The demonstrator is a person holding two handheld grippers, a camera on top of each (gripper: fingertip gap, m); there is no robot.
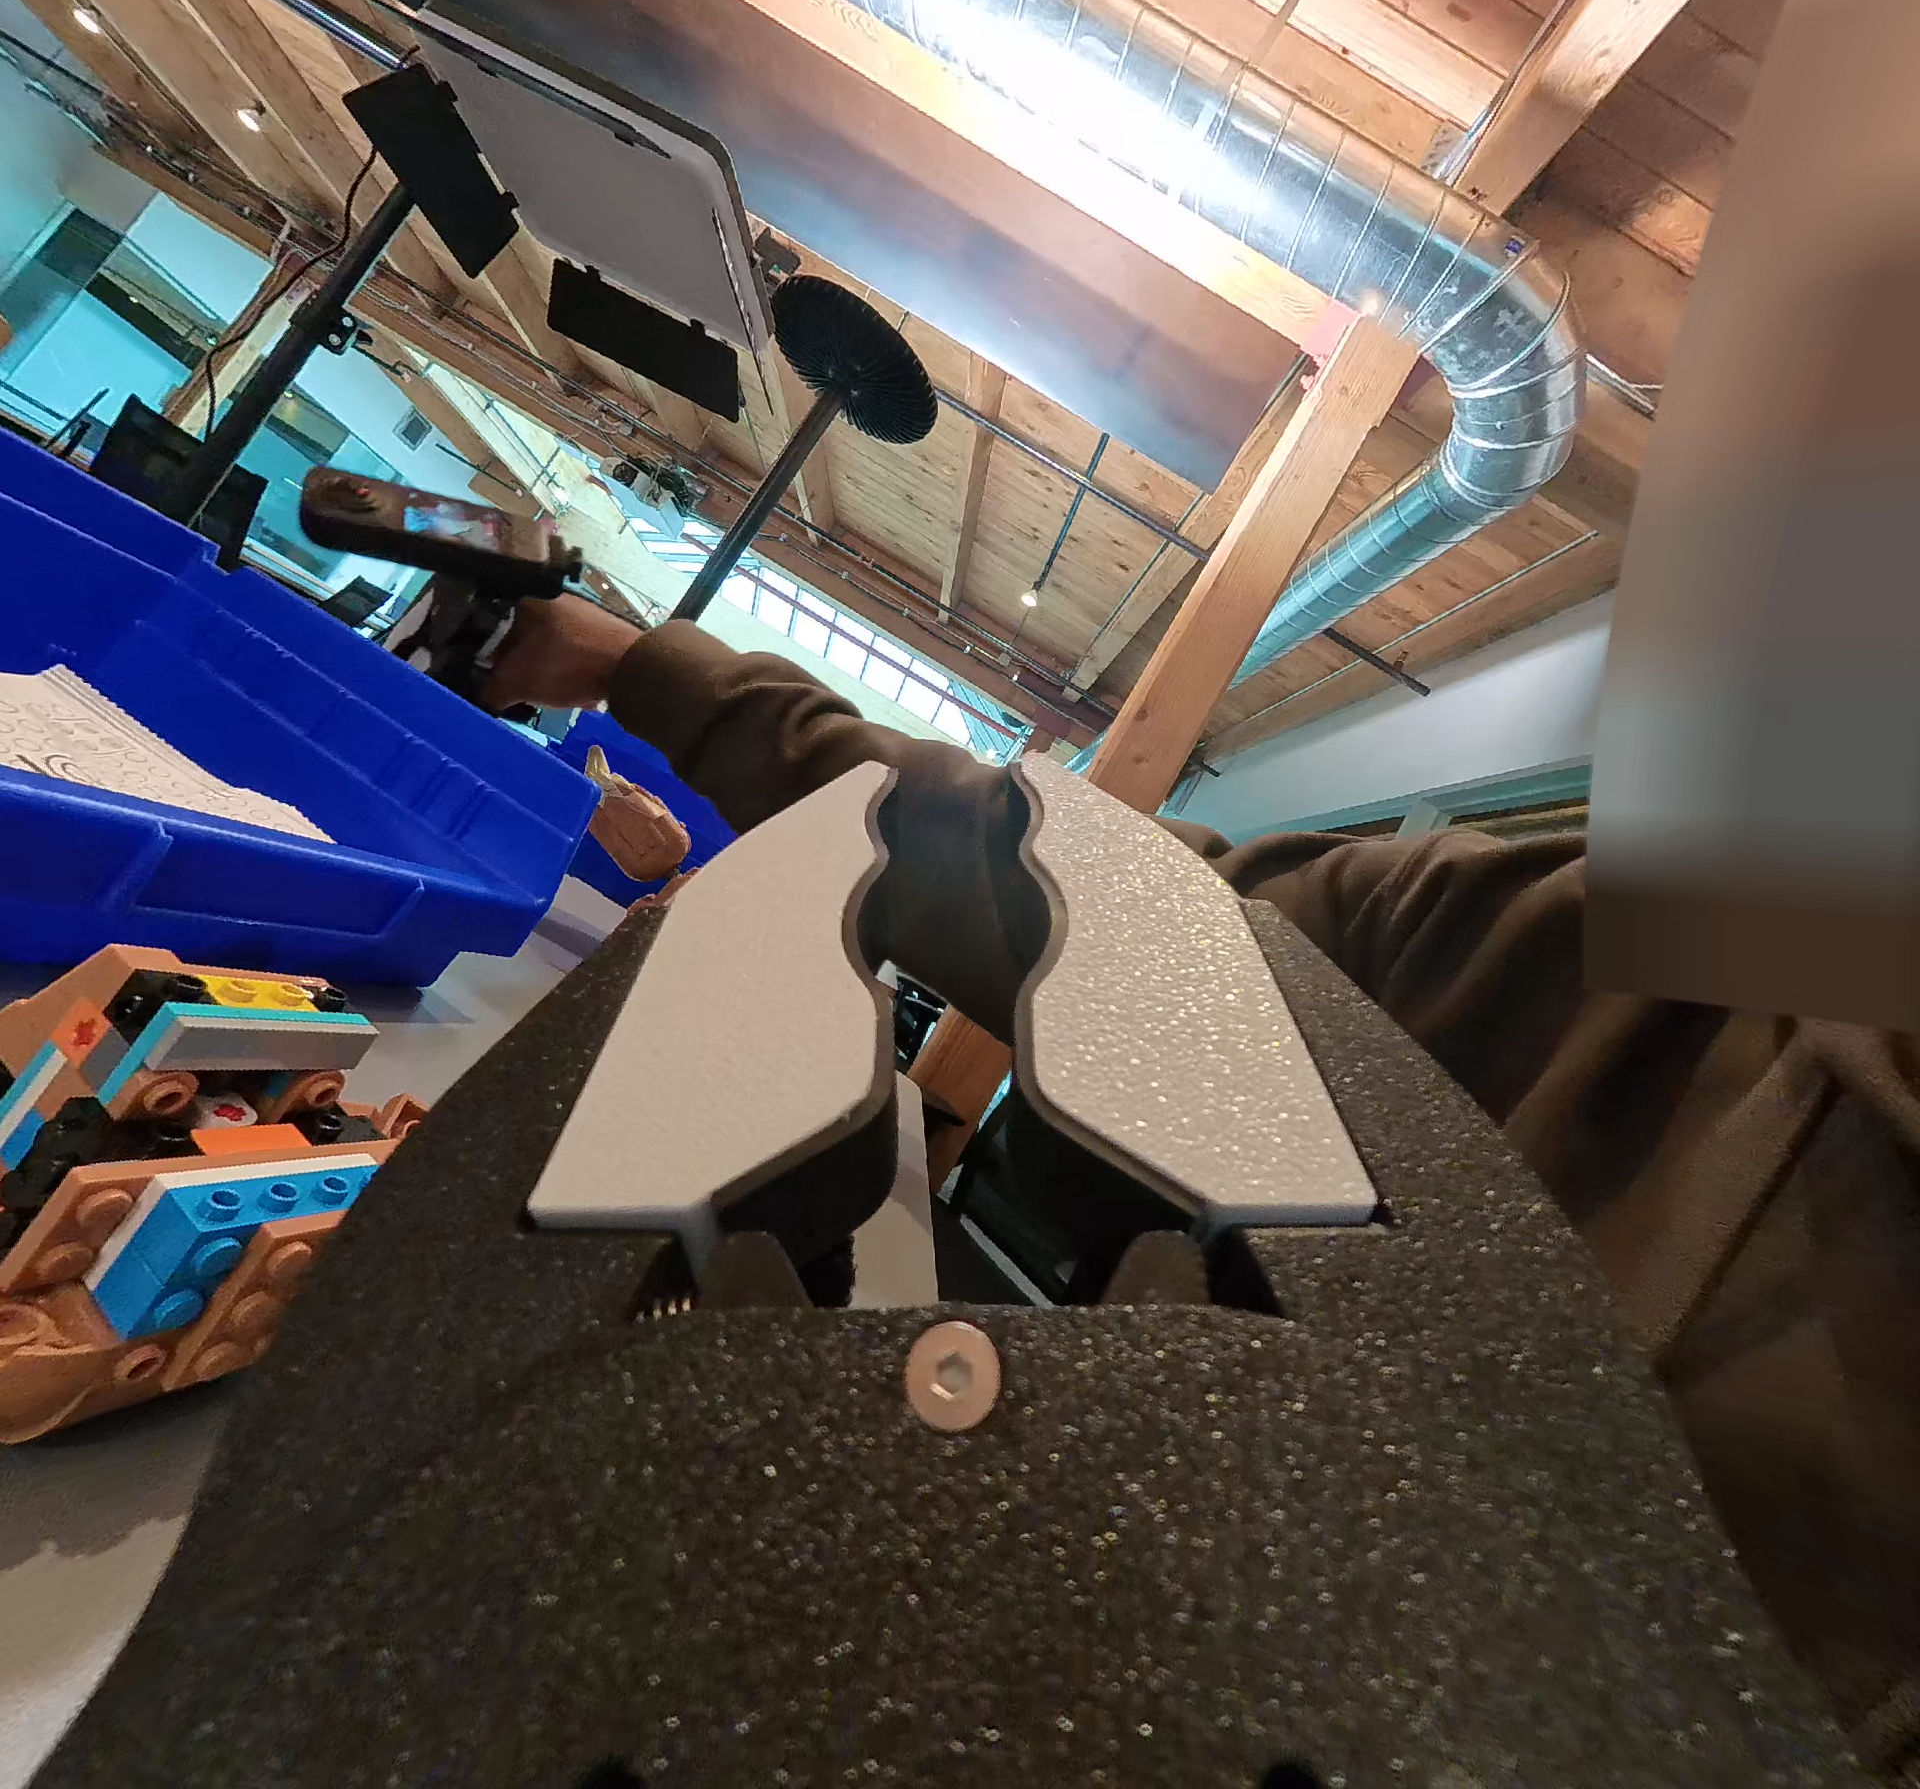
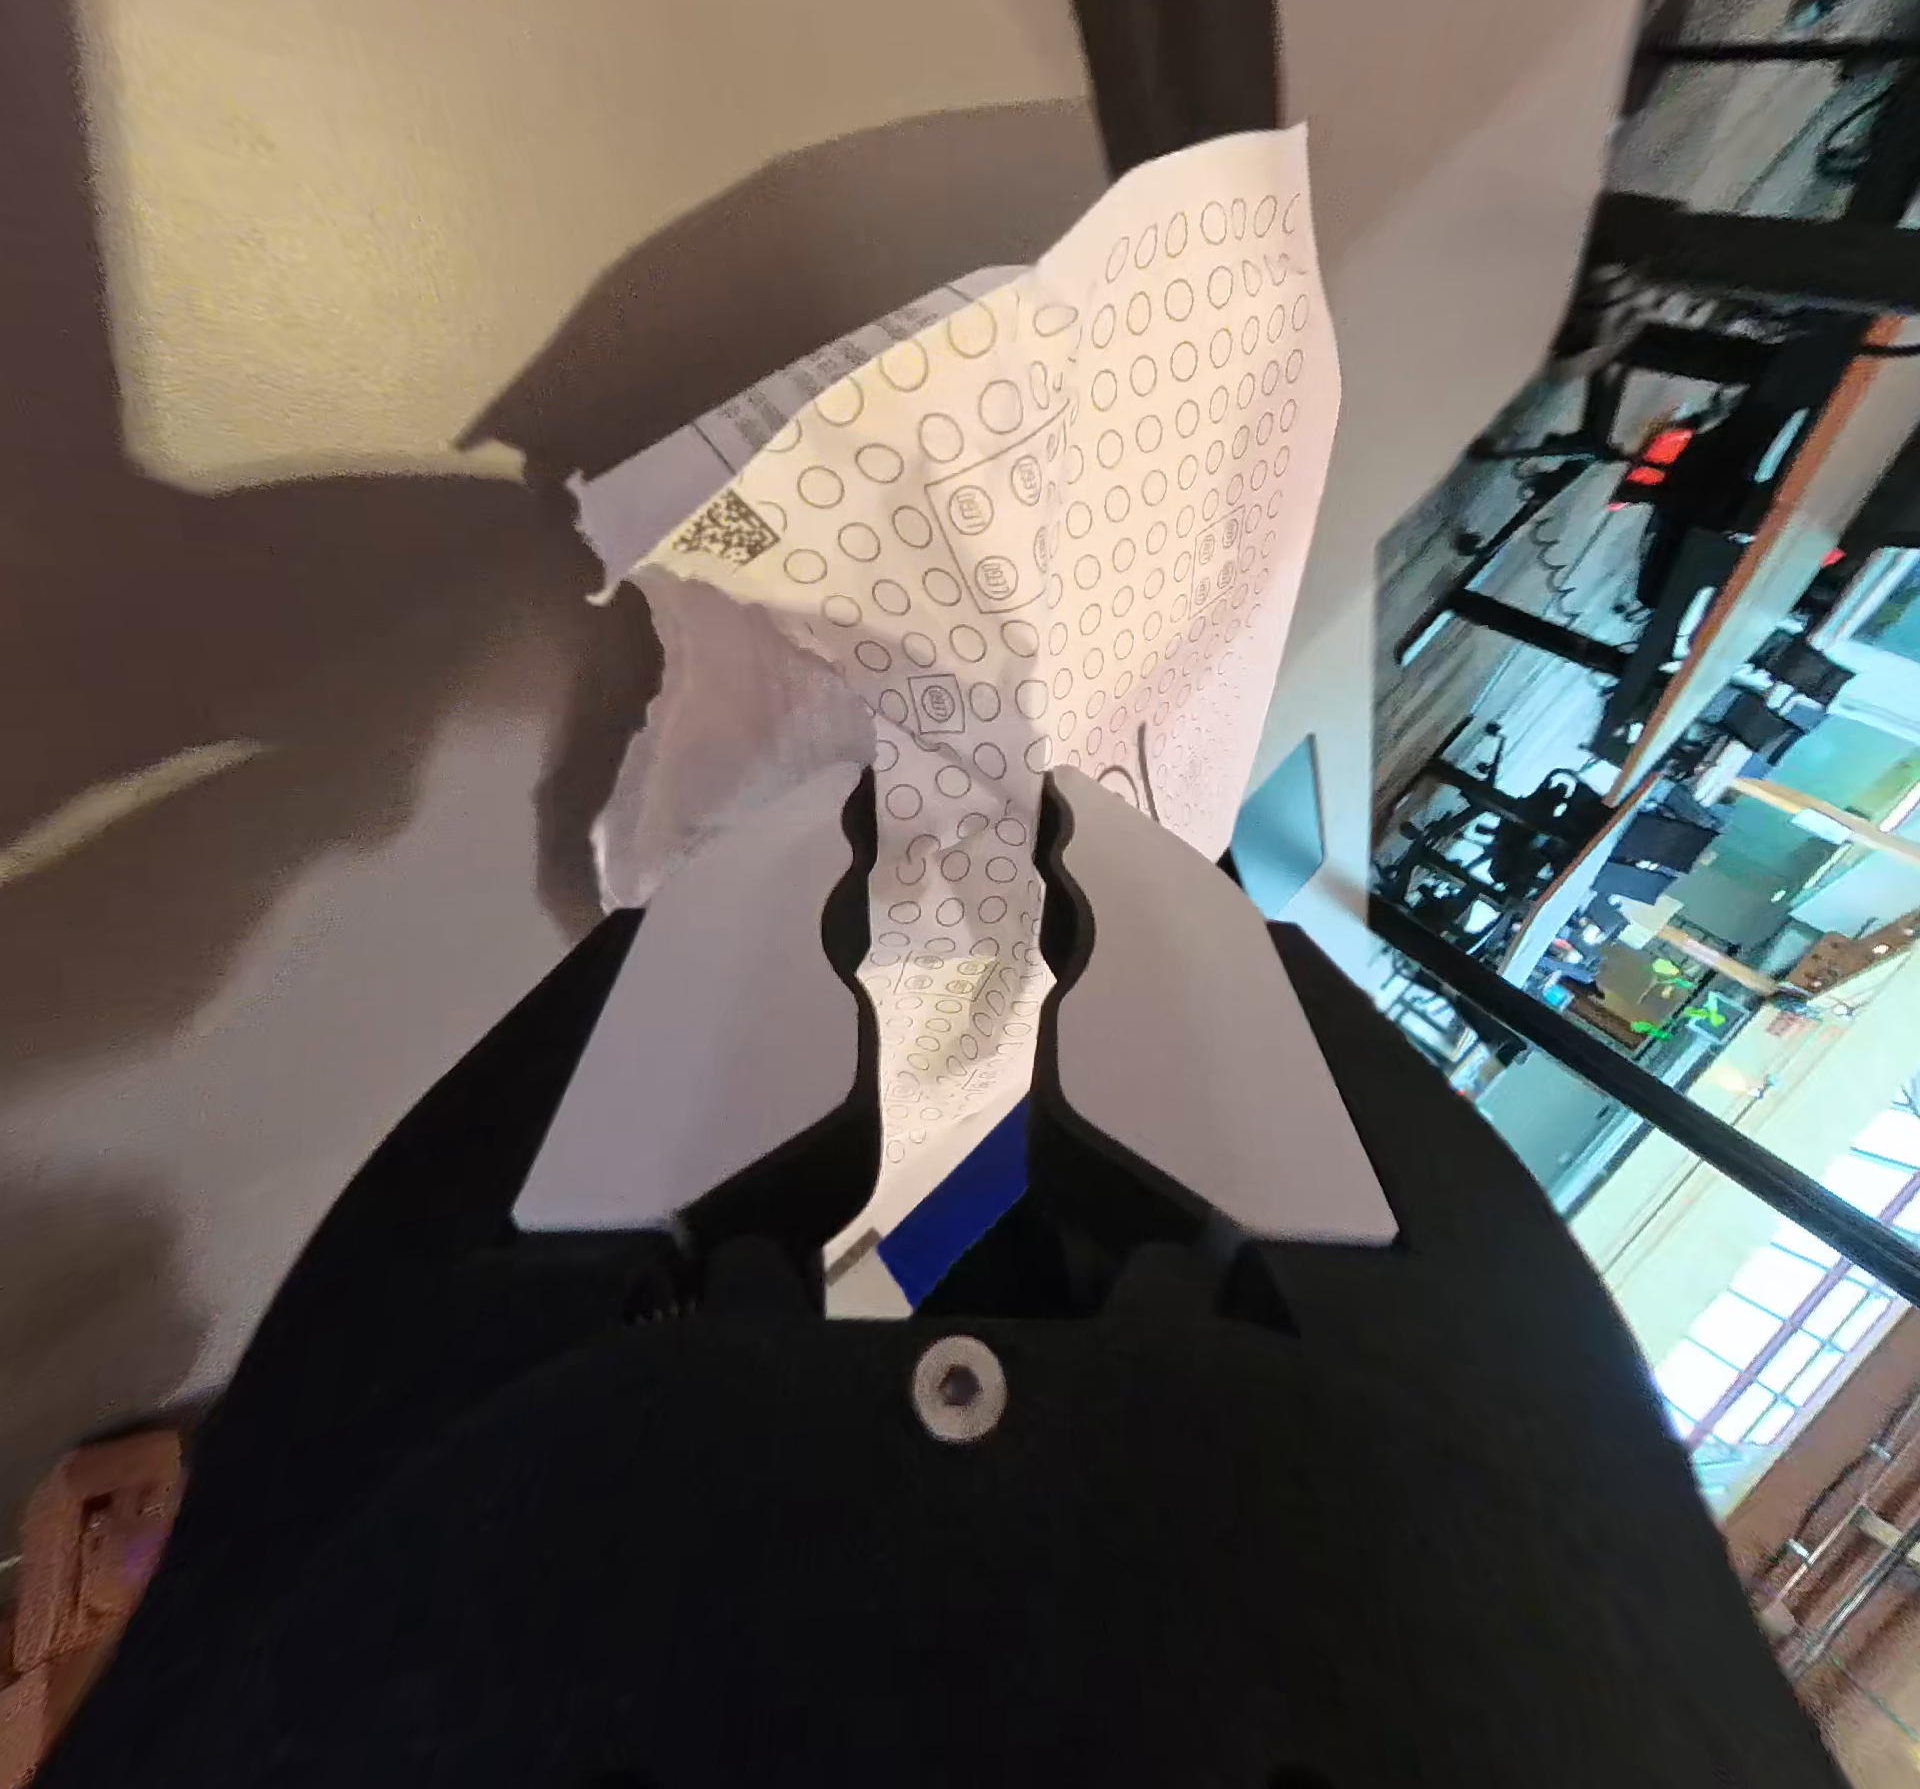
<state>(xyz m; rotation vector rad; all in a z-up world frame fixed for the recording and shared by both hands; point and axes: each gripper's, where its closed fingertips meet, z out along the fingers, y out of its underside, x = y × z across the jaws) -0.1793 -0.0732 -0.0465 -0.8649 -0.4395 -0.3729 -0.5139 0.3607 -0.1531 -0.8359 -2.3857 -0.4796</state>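
Right gripper (image 2: 951,794) clamps one paper bag (image 2: 1039,513); left gripper (image 1: 951,783) empty.

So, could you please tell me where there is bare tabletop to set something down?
In the left wrist view, a strip of grey tabletop lies bare below the brick model, beside the left gripper. A narrower patch sits between the model and the blue bin. Around bin and bricks it is crowded.

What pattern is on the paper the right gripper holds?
Rows of small outlined circles on white paper, clearest in the right wrist view.
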